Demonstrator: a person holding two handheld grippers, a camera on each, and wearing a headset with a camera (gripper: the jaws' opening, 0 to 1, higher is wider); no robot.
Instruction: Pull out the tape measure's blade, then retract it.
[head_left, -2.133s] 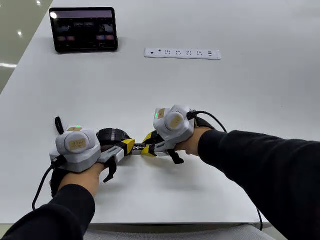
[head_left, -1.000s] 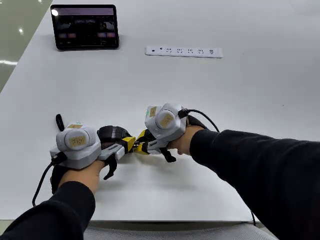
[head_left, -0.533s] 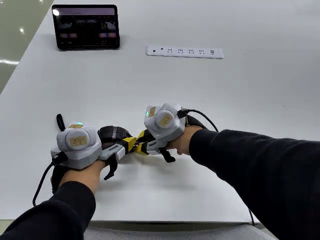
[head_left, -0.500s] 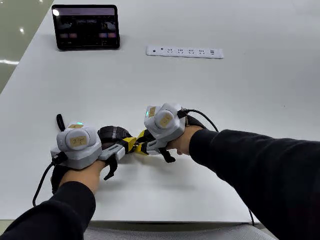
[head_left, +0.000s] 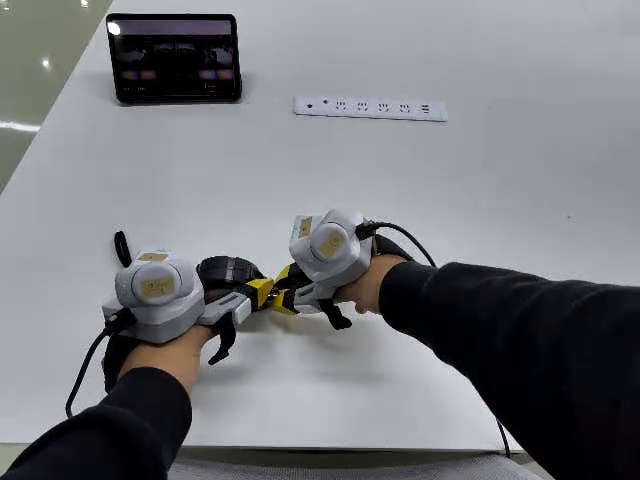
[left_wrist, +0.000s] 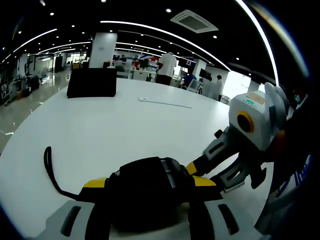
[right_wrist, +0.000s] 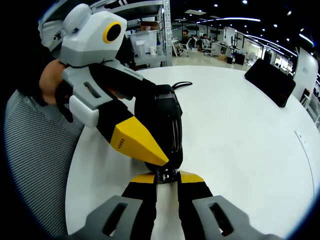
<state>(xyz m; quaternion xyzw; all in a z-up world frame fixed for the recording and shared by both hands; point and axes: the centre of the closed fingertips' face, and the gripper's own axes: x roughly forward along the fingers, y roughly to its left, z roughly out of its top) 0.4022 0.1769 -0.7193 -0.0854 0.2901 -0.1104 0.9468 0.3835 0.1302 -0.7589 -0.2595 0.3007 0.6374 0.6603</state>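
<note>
Head view: the tape measure (head_left: 226, 271) lies near the worktop's (head_left: 400, 180) front edge, left of centre, between the left gripper's (head_left: 248, 284) fingers. Its mouth faces right along that edge.

Left gripper view: both fingers clamp its sides.

Right gripper view: the right gripper's (right_wrist: 166, 181) fingers, nearly pressed together, pinch the blade (right_wrist: 166, 174) tip. The short blade runs straight toward them.

Gripper views opposed across tape measure (left_wrist: 150, 192)

no readable text, tablet (head_left: 174, 57) screen perhaps shows labels, too blurred
</note>
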